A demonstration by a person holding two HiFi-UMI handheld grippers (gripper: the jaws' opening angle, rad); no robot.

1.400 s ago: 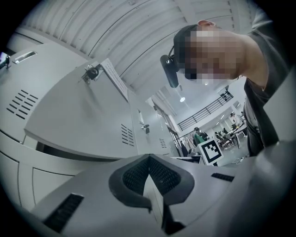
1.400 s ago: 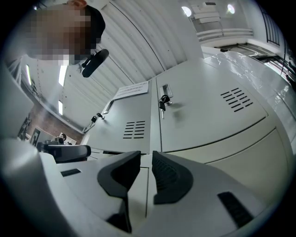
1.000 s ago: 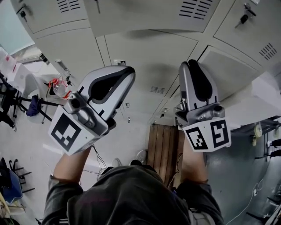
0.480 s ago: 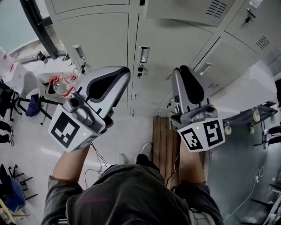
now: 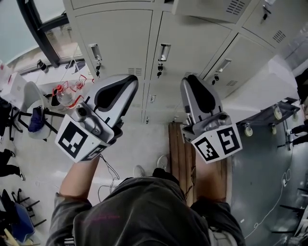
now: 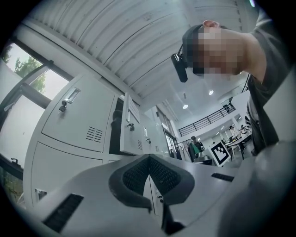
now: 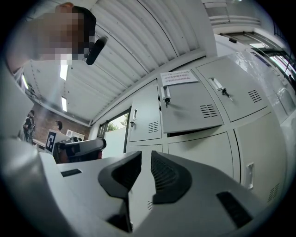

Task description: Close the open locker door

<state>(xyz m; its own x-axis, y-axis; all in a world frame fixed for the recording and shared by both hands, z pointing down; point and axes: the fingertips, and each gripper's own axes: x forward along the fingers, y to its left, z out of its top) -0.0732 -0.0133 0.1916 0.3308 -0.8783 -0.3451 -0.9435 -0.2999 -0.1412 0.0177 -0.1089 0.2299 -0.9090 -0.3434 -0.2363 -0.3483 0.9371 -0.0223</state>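
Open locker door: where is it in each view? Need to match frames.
Head view: open door at the top edge, right of centre, seen from below.
Left gripper view: door left of centre, nearly edge-on, dark opening at its left.
Right gripper view: door right of centre, hanging ajar, notice at its top.
Shared landmark: the door's vent slots.

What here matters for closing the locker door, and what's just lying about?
Job: ajar grey metal locker door with paper notice; left hand-held gripper, shut; right hand-held gripper, jaws just been closing, empty.
Lying about: brown wooden slatted board; wheeled grey metal cart.
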